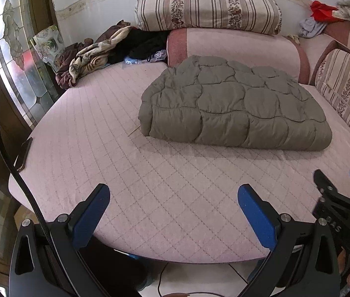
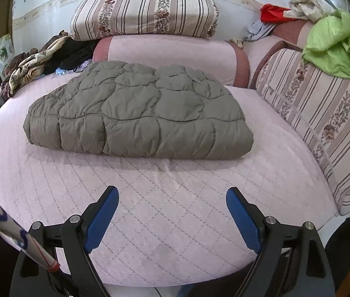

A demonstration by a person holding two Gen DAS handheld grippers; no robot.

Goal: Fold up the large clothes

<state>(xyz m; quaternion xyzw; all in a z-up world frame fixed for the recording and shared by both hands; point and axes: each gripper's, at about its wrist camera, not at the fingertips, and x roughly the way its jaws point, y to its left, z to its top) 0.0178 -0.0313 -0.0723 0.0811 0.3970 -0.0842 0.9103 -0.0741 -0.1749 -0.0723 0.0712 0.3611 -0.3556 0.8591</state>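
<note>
Two pairs of tongs hover over the near edge of a pink quilted bed (image 2: 175,222), and both are released, blue pads spread wide with nothing between them; the left tongs (image 1: 173,212) show at 6 o'clock in the left wrist view, the right tongs (image 2: 172,216) at 6 o'clock in the right wrist view; in the left view the right tool's black frame also juts in at 4 o'clock. Well apart from both, a grey-green quilted jacket (image 2: 137,116) lies folded into a thick bundle on the bed; it sits at 12 o'clock from the right tongs and toward 1 o'clock from the left tongs, its folded edge facing the cameras. Behind it a pink bolster (image 2: 175,57) runs along the wall, with a striped floral pillow (image 2: 145,12) stacked on top; at 10 o'clock a heap of dark and patterned clothes (image 1: 95,54) rests at the bed's far corner; at 2 o'clock a lime-green garment (image 2: 336,49) drapes over a striped cushion (image 2: 323,113); a phone (image 1: 23,153) lies at the bed's left edge.
</note>
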